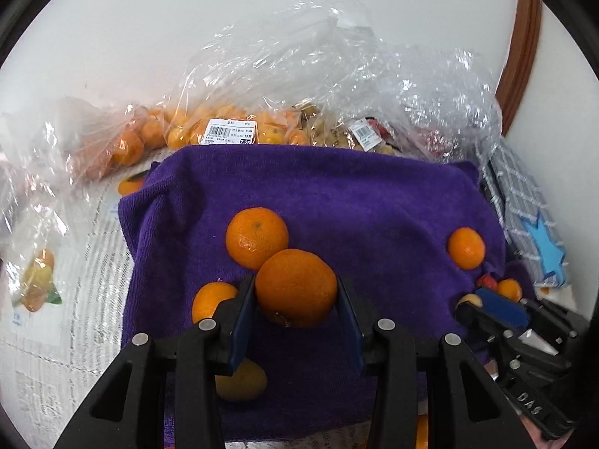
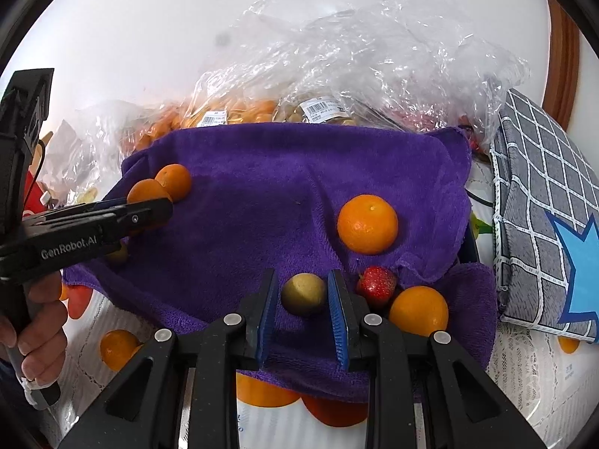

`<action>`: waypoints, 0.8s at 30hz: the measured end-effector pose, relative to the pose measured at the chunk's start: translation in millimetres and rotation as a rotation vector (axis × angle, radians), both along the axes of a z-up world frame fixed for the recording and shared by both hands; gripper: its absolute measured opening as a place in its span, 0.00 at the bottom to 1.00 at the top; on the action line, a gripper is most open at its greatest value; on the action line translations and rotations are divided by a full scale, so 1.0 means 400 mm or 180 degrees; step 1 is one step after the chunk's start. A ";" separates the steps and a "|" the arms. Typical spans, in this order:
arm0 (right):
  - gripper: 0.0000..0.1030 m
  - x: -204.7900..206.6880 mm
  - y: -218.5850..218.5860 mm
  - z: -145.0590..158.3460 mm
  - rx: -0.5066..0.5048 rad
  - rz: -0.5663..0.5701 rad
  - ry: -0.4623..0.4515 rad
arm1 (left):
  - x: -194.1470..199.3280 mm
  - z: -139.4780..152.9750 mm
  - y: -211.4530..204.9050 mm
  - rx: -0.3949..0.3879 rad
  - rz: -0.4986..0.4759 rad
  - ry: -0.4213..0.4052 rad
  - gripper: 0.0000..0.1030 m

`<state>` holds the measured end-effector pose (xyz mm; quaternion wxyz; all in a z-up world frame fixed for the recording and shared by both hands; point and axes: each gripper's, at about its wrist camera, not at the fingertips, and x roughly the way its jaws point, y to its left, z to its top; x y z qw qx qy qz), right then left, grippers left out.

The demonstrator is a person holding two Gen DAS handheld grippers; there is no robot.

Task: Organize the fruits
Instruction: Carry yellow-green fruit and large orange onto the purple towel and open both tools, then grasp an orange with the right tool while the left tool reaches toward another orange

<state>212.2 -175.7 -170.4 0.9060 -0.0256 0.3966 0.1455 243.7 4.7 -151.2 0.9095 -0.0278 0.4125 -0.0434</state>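
**Fruit on purple towel: handling entry**

Item 1. Round orange mandarin with dimpled peel (image 1: 296, 287). It is held between the blue pads of the left hand-held gripper (image 1: 297, 301), whose jaws are spread wide and closed against the fruit's two sides at its widest girth. It is judged to be moderately heavy for its size, firm but yielding, with a loose peel that could bruise under hard pressure. Hold is best taken across the middle, not over the stem end.

Item 2. Small dull yellow-green round fruit (image 2: 303, 293). It sits between the fingers of the right hand-held gripper (image 2: 302, 295), whose jaws are narrowly parted. Contact on both pads cannot be confirmed, so whether it is truly gripped cannot be told. It is judged light, smooth and apt to roll or slip; a centred pinch is advised.

Item 3. Red strawberry (image 2: 377, 285), just right of the right hand-held gripper, touching a smaller orange mandarin (image 2: 418, 310). It is judged soft and easily crushed.

Support. Folded purple terry towel (image 1: 374, 202), beneath and ahead of both grippers. More mandarins lie on it: one just beyond the held fruit (image 1: 257, 237), one ahead of the right hand-held gripper (image 2: 367, 223).

Beyond the towel: clear plastic bags of fruit (image 1: 232, 127).
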 end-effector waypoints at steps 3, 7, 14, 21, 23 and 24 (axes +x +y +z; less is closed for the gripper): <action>0.28 -0.002 0.003 0.001 -0.0024 -0.0011 -0.0007 | -0.006 -0.008 -0.019 0.0240 -0.0040 -0.0031 0.39; 0.34 -0.003 0.005 0.003 -0.0077 -0.0054 -0.0023 | -0.010 -0.011 -0.033 0.0369 -0.0085 -0.0027 0.40; 0.40 -0.015 0.002 0.015 -0.0099 -0.0102 -0.0120 | -0.031 0.020 -0.009 0.0393 0.0070 -0.0079 0.43; 0.40 -0.041 -0.009 0.037 -0.0050 -0.0166 -0.0218 | -0.110 0.105 0.022 0.0329 0.0140 -0.0280 0.47; 0.40 -0.057 -0.011 0.050 -0.0041 -0.0184 -0.0300 | -0.141 0.121 0.035 0.0283 0.0160 -0.0326 0.47; 0.40 -0.064 -0.011 0.056 -0.0026 -0.0180 -0.0352 | -0.160 0.128 0.042 0.0254 0.0167 -0.0353 0.47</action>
